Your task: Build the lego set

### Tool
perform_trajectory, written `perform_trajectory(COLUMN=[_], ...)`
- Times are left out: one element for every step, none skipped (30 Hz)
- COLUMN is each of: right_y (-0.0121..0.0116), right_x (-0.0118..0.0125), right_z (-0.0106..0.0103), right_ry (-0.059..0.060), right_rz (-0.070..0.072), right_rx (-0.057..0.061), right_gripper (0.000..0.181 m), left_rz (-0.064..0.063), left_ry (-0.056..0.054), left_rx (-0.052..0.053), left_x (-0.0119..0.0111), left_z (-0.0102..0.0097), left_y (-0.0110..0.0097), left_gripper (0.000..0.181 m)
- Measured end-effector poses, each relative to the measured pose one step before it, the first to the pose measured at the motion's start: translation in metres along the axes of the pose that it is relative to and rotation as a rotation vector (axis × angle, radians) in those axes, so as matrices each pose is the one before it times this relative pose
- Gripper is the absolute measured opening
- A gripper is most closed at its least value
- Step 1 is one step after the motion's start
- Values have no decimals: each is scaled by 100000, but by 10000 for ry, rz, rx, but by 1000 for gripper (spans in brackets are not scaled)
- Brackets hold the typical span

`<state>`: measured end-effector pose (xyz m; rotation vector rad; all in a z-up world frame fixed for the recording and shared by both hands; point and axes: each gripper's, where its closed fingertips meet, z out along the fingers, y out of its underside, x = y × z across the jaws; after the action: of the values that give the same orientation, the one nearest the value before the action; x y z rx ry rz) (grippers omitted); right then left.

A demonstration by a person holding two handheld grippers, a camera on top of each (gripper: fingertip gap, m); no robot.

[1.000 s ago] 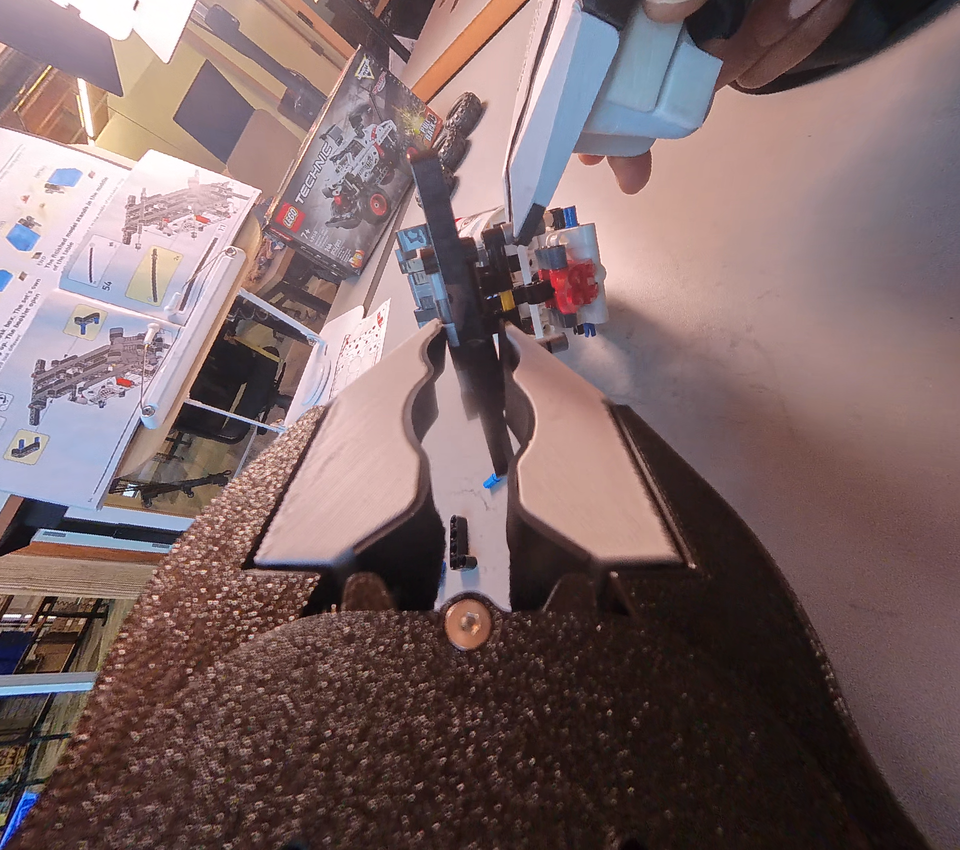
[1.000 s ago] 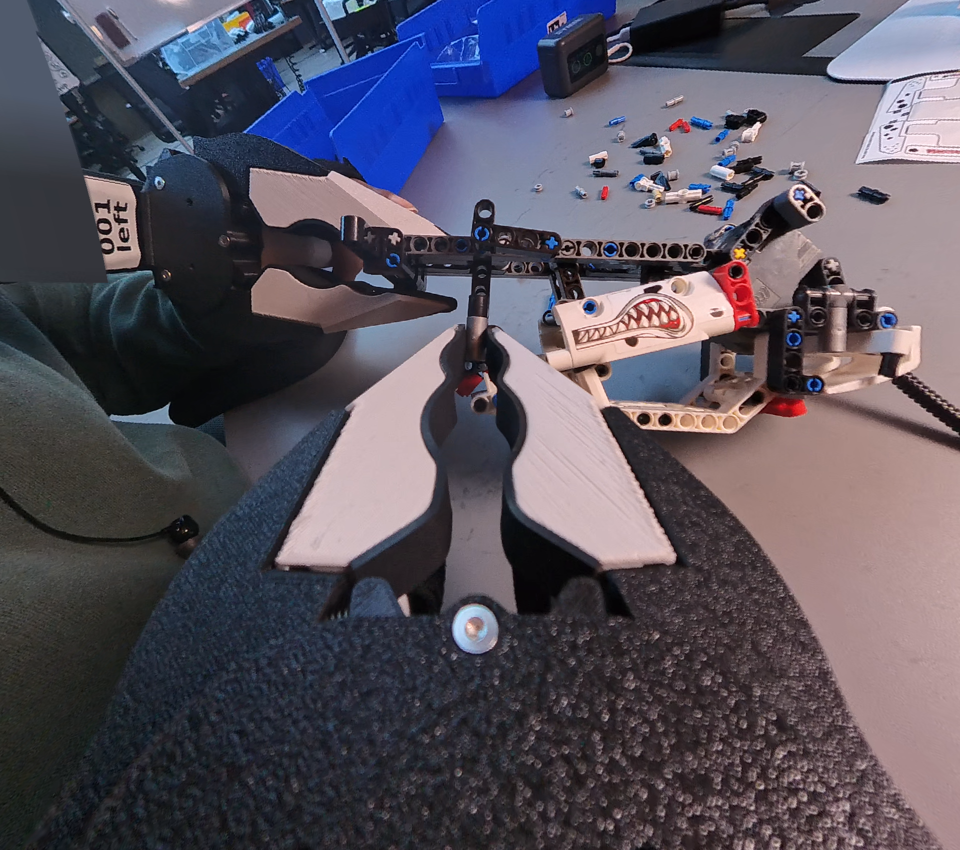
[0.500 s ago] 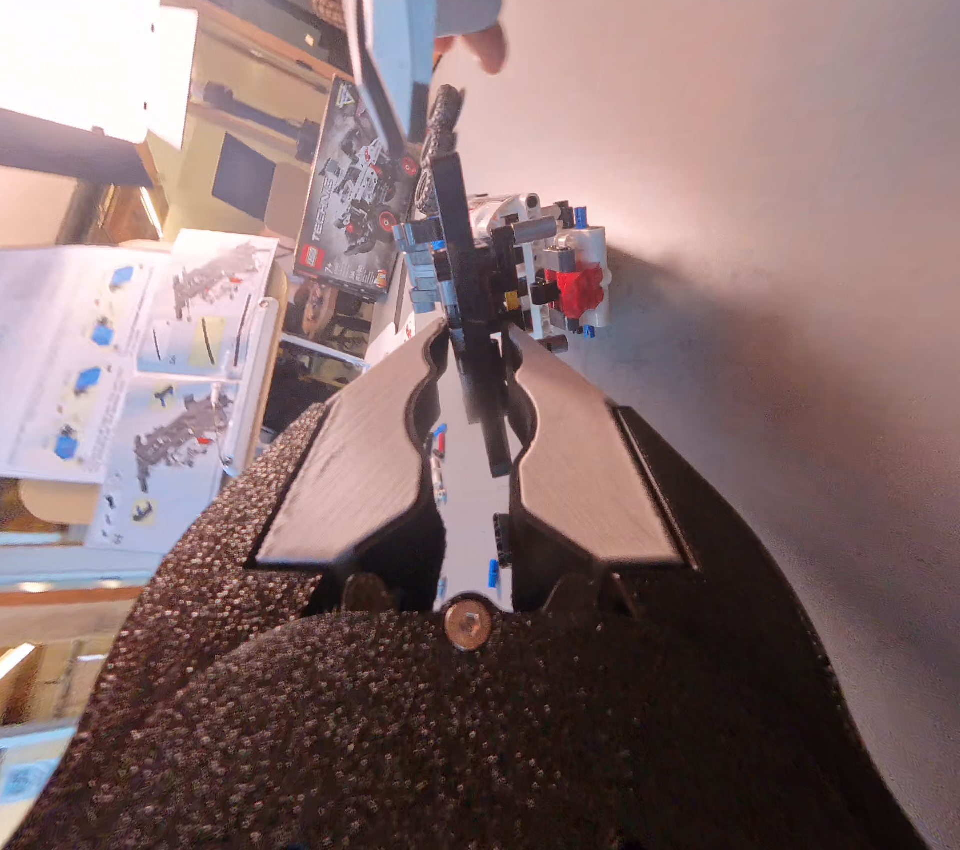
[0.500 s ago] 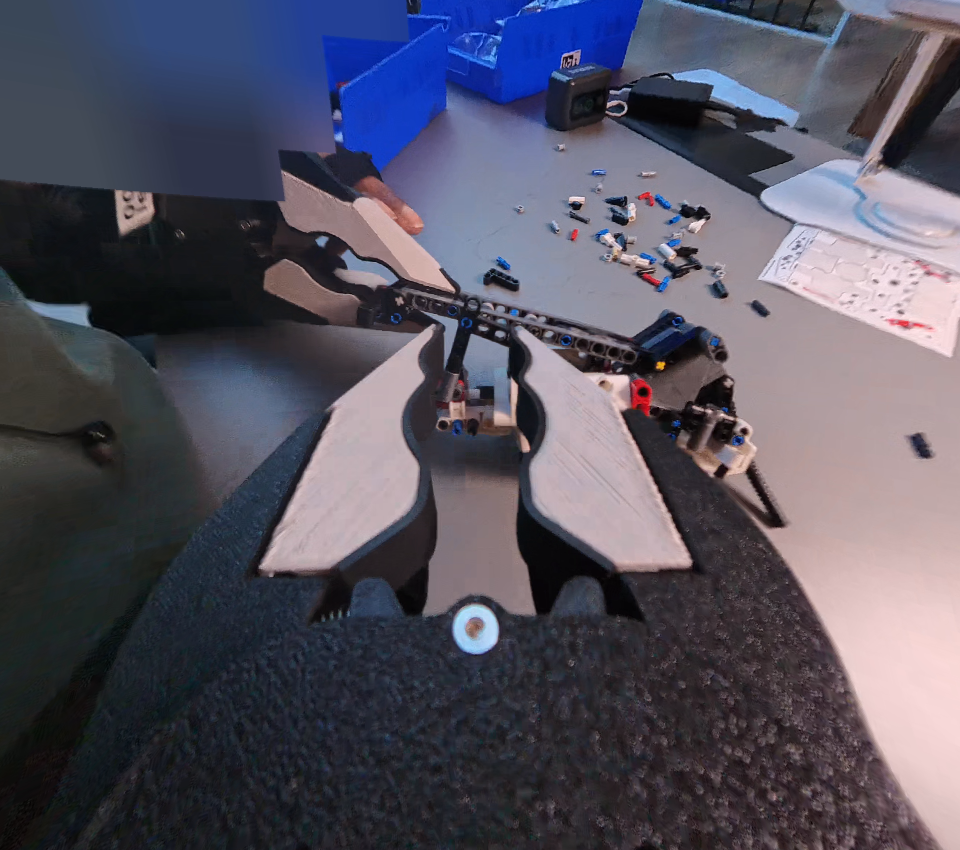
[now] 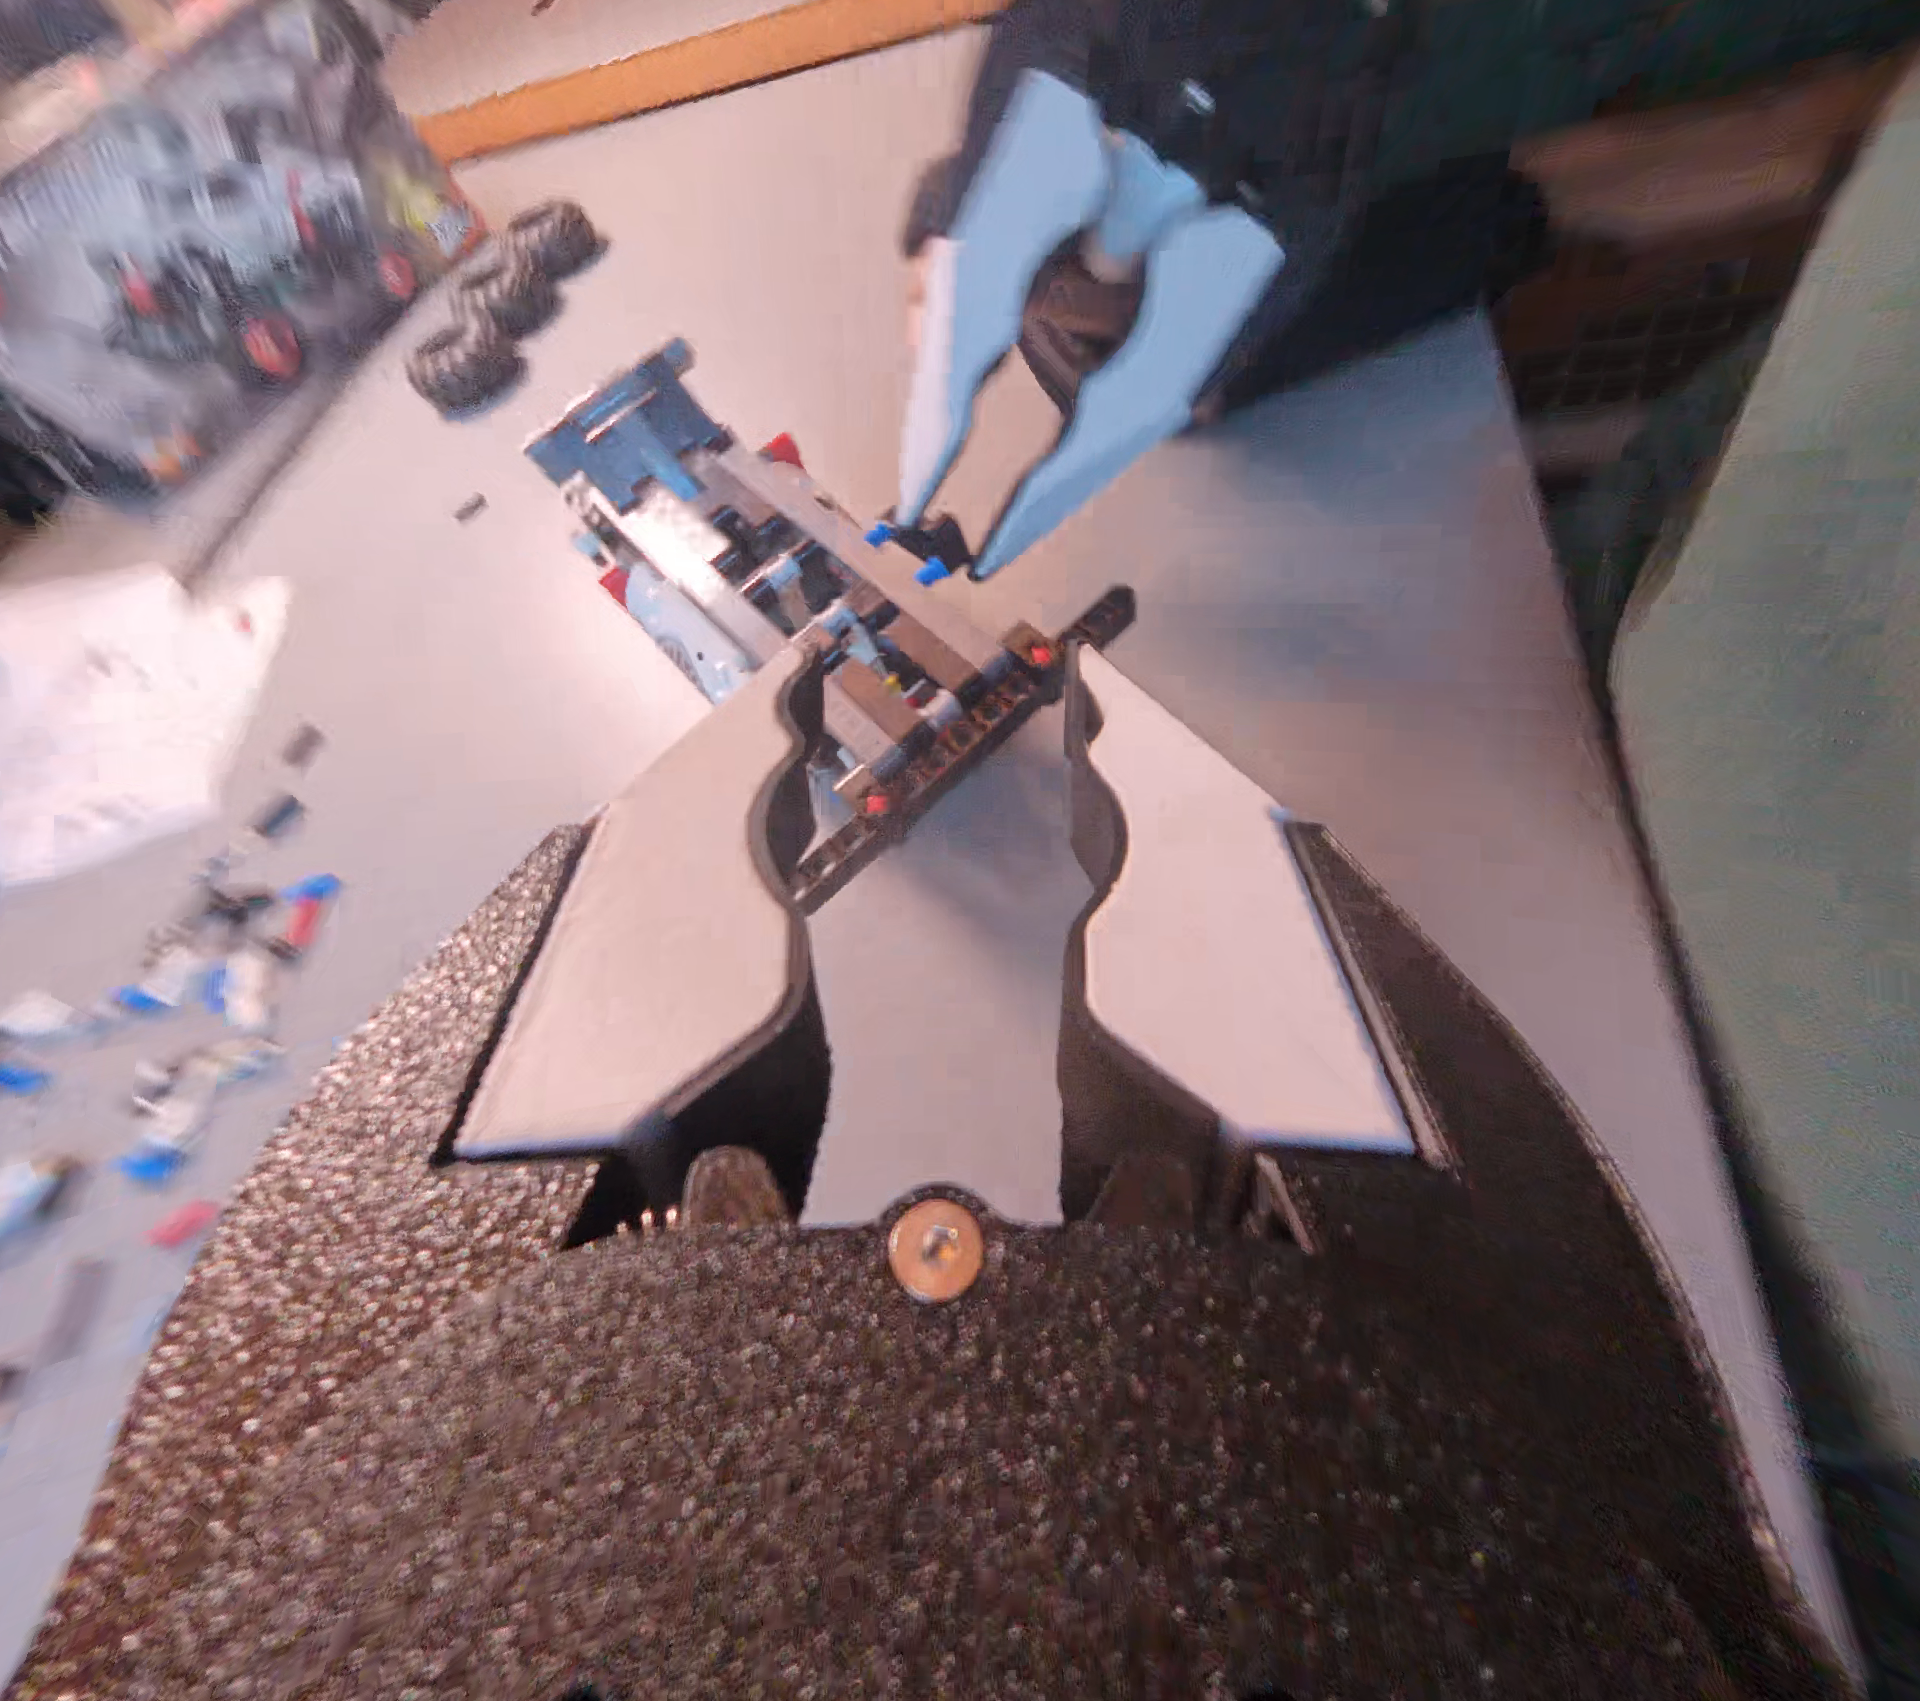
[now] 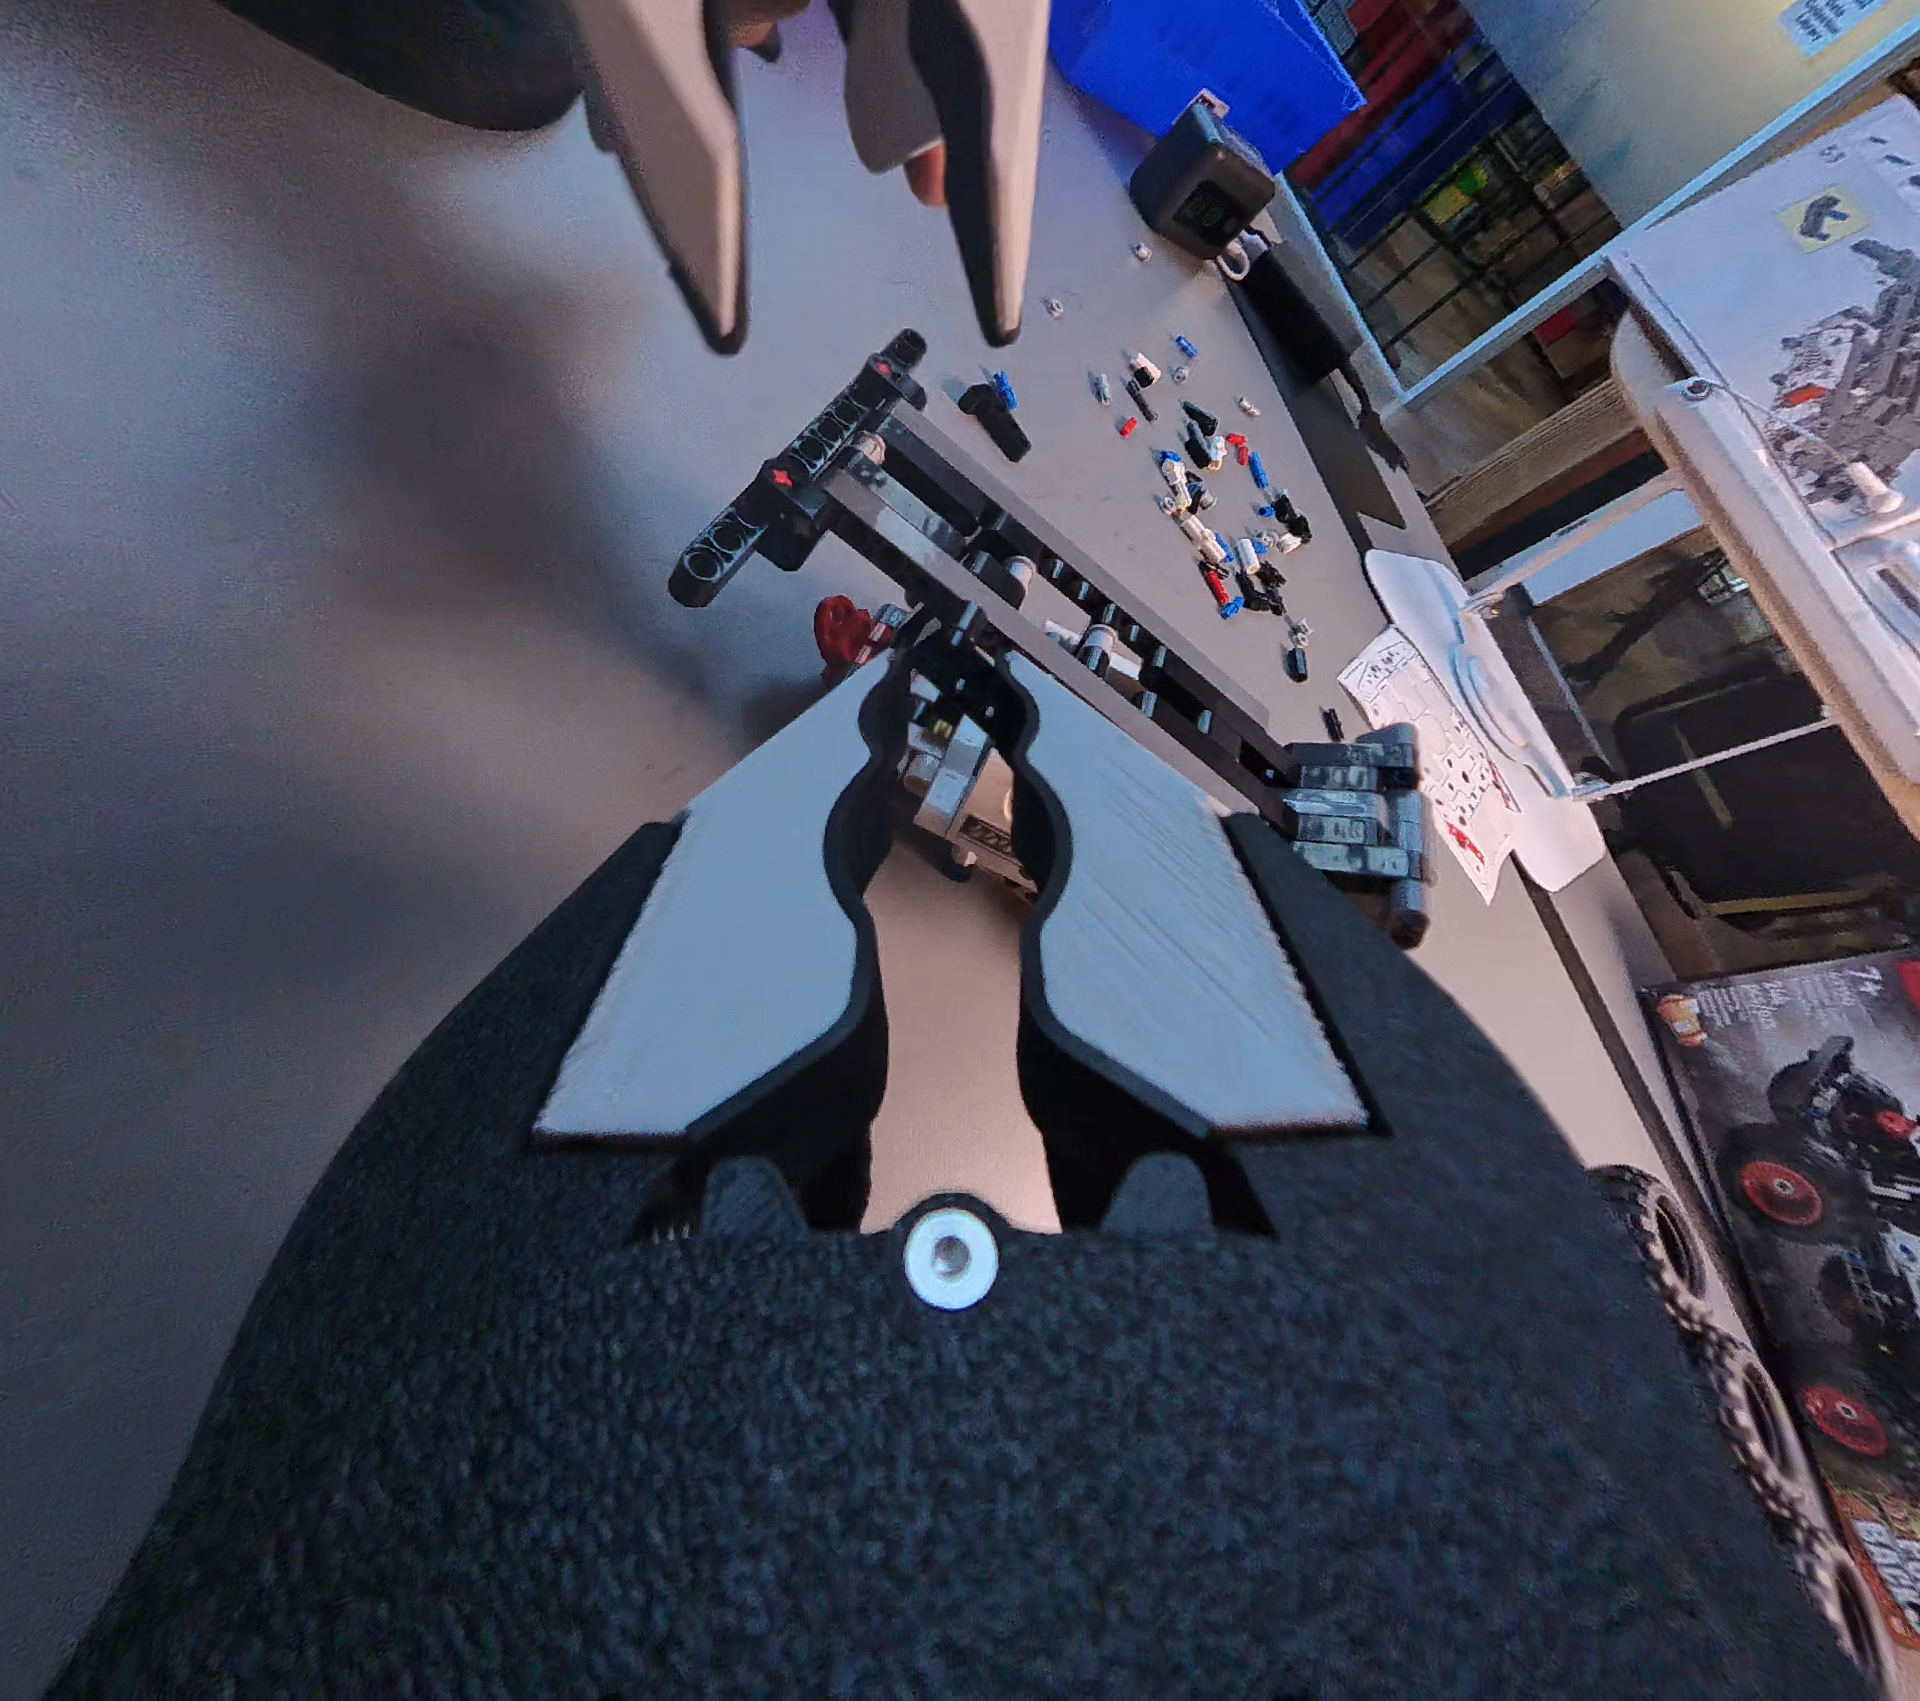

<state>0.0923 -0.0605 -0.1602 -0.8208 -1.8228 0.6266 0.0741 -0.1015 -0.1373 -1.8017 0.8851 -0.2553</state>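
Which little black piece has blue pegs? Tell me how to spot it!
Find the half-built lego model on the grey table. Just past its black crossbar end lies a small black piece with blue pegs, all alone, apart from the scattered pile of tiny pieces.

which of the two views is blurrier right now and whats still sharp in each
Left wrist view is blurrier: the lego chassis, spare tyres, loose pieces and far right gripper all smear with motion; only its own left gripper stays crisp. Right wrist view is mostly sharp on the chassis and scattered pieces, softening only on the left gripper's fingers up top, with wide-angle bending at the edges.
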Motion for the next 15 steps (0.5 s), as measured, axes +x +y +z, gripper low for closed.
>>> perform_trajectory(right_y=[-67,-160,-190,-31,-16,-2,25,8,-18,-11,-23,-54,-46,-22,-49], right_x=[-2,-46,-117,-137,-111,-16,20,92,184,161,173,259,237,191,103], right_z=[-27,8,27,74,25,-10,-81,-149,-176,-155,-101,-15,71,151,233], right_ry=[68,-8,-76,-116,-126,-129,-204,-233,-232,-302,-329,-311,-372,-452,-540], right_rz=[-85,-67,-47,-110,-210,-221,-202,-199,-194,-223,-260,-300,-279,-194,-150], right_rx=[-30,7,41,-48,-37,-56,-67,-49,-34,-65,-91,-102,-118,-132,-104], right_gripper=[14,14,14,15,16,16,18,18,20,22,26,31,38,48,55], left_rz=[-1438,-1248,-1110,-954,-725,-553,-518,-476,-408,-296,-119,40,151,167,150], left_ry=[246,484,520,392,404,455,374,369,416,356,209,55,5,-40,-73], left_rx=[46,91,140,-21,-214,-208,-189,-192,-170,-119,-106,-142,-167,-151,-116], left_x=[-813,-465,-336,-495,-477,-399,-486,-421,-191,-53,-29,-38,34,67,43], left_z=[-155,-65,-3,158,291,319,295,250,194,154,145,159,152,106,53], left_y=[22,-97,-213,-22,238,203,164,139,70,-8,2,61,109,102,96], left_gripper=[47,54,56,56,58,58,58,57,54,52,49,48,48,47,47])
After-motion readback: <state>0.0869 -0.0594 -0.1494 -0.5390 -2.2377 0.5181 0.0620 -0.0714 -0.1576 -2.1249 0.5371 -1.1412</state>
